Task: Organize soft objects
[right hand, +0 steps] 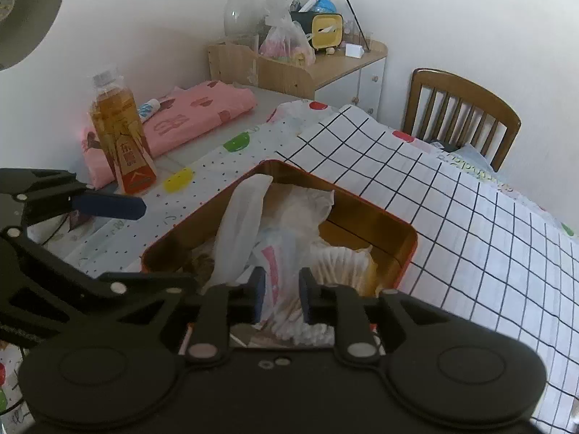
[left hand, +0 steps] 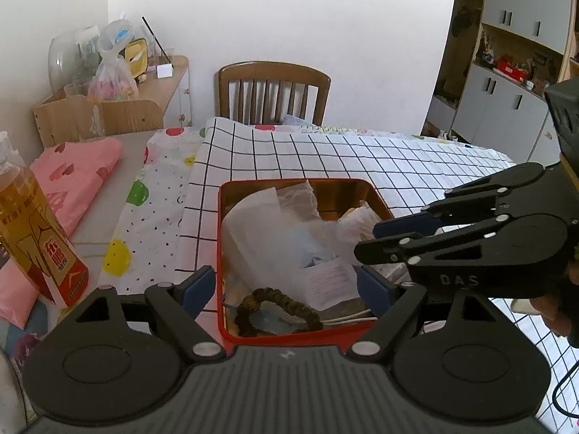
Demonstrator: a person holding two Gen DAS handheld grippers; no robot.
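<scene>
Red metal walls frame the tin (left hand: 286,336) that sits on the checked cloth (left hand: 325,159) over the tabletop, and we find the soft things already heaped inside it: a pale plastic bag (left hand: 260,231), a braided band (left hand: 278,307) at six o'clock of the tin, and a bundle of cotton swabs (right hand: 340,260). Our left claw (left hand: 286,285) stands wide, its pads straddling the tin's near end without pressing it. Our right claw (right hand: 280,289) is low over the tin's three o'clock side, parted only narrowly, with a pink-printed plastic packet (right hand: 278,278) between its pads; we judge the pads no longer pinch it. The risk we see is the packet clinging to a pad and lifting back out as the claw rises. The heap also stands above the rim, so a nudge could spill the bag onto the cloth. The bottle (right hand: 121,133) at nine o'clock is near enough to be knocked.
</scene>
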